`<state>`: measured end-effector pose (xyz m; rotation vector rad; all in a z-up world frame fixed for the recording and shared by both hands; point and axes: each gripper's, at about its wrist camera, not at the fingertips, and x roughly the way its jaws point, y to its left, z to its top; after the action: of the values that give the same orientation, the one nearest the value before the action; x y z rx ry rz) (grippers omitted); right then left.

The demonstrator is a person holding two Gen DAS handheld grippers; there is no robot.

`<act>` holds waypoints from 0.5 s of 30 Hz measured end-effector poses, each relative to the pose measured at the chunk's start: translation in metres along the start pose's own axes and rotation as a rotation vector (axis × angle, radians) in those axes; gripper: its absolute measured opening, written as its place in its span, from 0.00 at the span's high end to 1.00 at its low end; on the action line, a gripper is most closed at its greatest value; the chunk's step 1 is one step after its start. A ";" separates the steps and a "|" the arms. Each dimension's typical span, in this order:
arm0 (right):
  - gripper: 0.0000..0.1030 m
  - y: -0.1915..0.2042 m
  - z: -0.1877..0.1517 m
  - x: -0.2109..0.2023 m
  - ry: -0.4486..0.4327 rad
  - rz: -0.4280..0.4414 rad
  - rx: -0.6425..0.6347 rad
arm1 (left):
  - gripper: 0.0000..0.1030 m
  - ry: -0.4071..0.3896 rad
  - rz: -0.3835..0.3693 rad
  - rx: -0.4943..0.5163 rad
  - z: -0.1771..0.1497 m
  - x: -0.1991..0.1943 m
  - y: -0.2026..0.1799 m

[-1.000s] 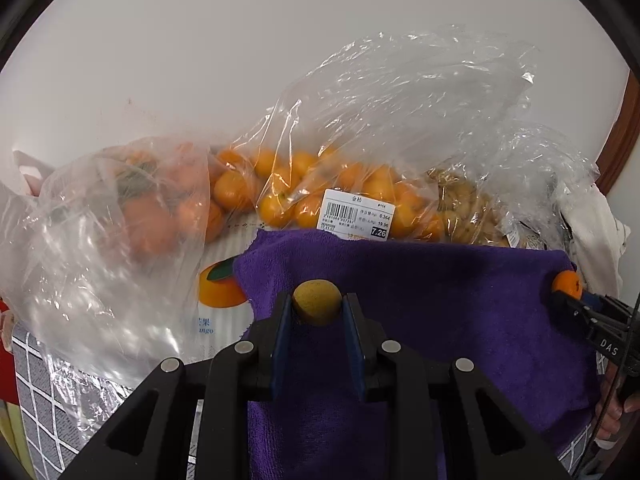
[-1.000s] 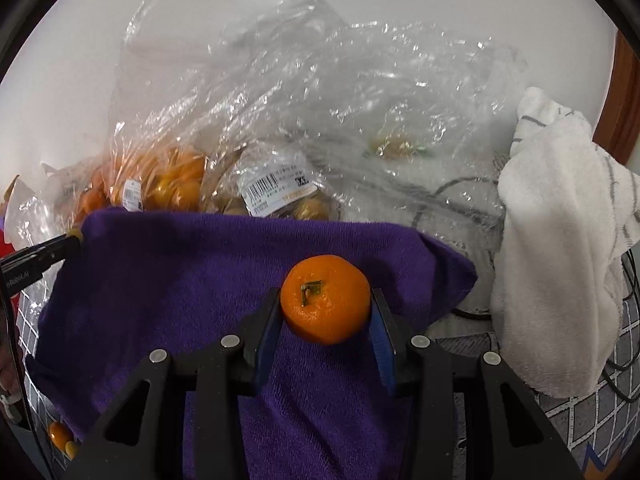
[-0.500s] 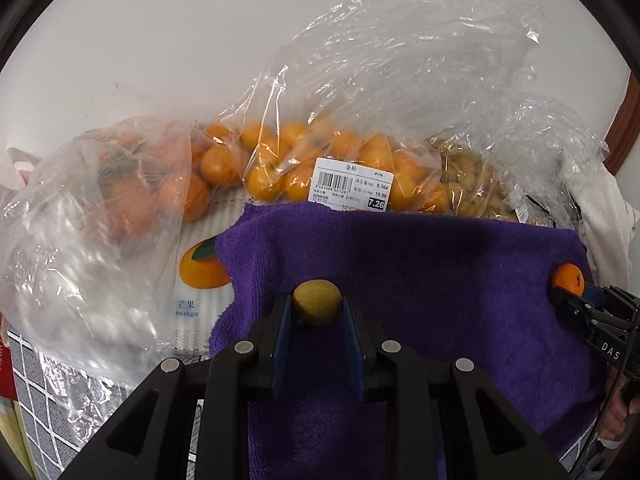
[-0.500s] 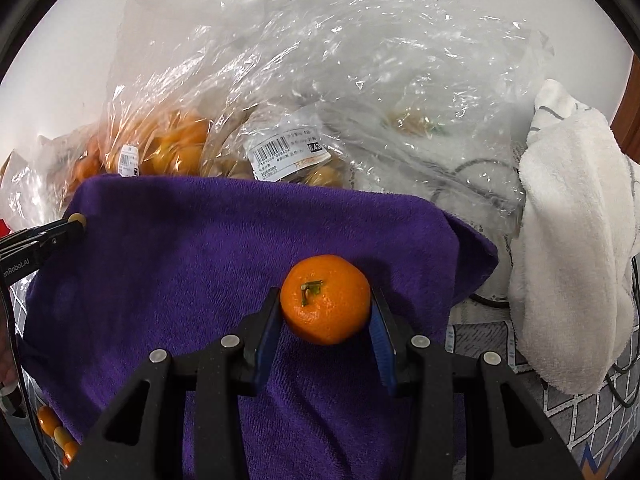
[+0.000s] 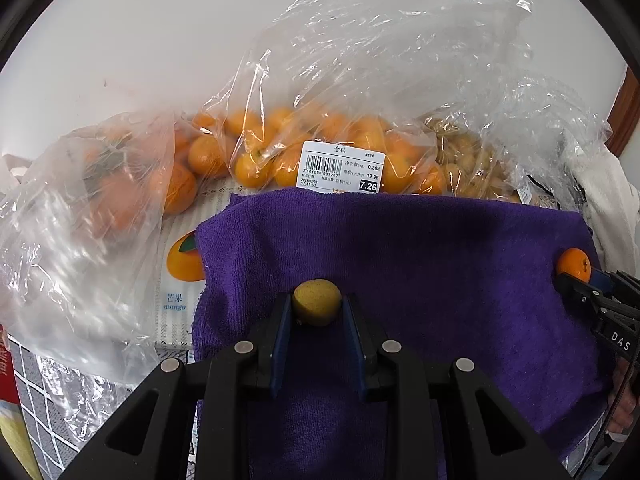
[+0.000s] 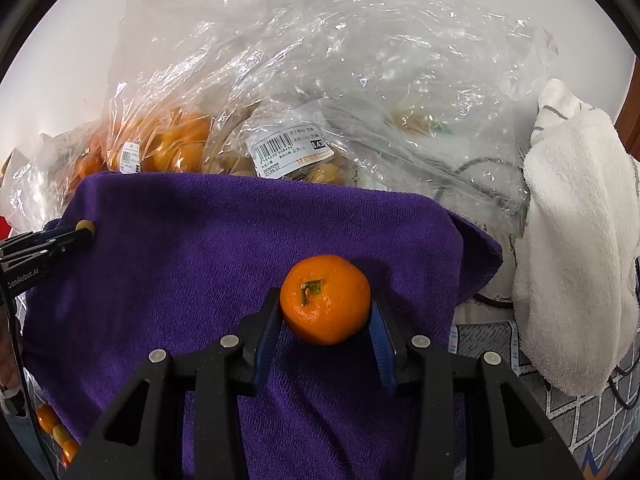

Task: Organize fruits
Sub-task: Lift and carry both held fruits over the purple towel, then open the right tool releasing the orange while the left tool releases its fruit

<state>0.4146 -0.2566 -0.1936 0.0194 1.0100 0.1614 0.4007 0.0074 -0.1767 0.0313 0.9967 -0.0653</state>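
My left gripper [image 5: 317, 312] is shut on a small round yellow-brown fruit [image 5: 317, 302] just above the purple towel [image 5: 420, 248]. My right gripper [image 6: 325, 312] is shut on an orange tangerine [image 6: 325, 298], stem facing the camera, over the same purple towel [image 6: 208, 240]. Each view shows the other gripper at the towel's edge: the right gripper [image 5: 576, 276] with its tangerine [image 5: 574, 264] at the right, the left gripper [image 6: 82, 232] with its small fruit [image 6: 85, 225] at the left. Behind the towel lie clear bags of kumquats [image 5: 320, 152], tangerines [image 5: 120, 184] and small brown fruits [image 5: 468, 160].
A white towel [image 6: 580, 240] lies right of the purple one. A mango-printed box [image 5: 180, 272] sits under the bags at the left. Several small orange fruits [image 6: 52, 424] lie at the towel's lower left. Crumpled empty plastic [image 6: 400, 80] rises at the back against a white wall.
The left gripper has sunk and shifted a little, so the towel and bags sit higher and more of the mango box shows. Both grips are unchanged.
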 end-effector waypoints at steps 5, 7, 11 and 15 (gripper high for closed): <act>0.58 -0.002 0.000 -0.003 0.000 0.008 -0.001 | 0.75 0.001 0.004 0.003 -0.002 -0.003 0.000; 0.57 -0.002 0.000 -0.003 0.002 0.010 0.001 | 0.75 0.003 0.002 0.003 -0.002 -0.004 -0.001; 0.54 -0.002 0.000 -0.005 -0.002 0.016 -0.001 | 0.75 0.014 -0.011 0.003 -0.002 -0.002 0.000; 0.50 0.001 0.000 -0.008 -0.013 0.012 -0.009 | 0.75 0.019 -0.010 0.013 -0.004 0.002 -0.004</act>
<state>0.4107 -0.2571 -0.1865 0.0181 0.9959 0.1763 0.3983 0.0037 -0.1810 0.0393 1.0159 -0.0804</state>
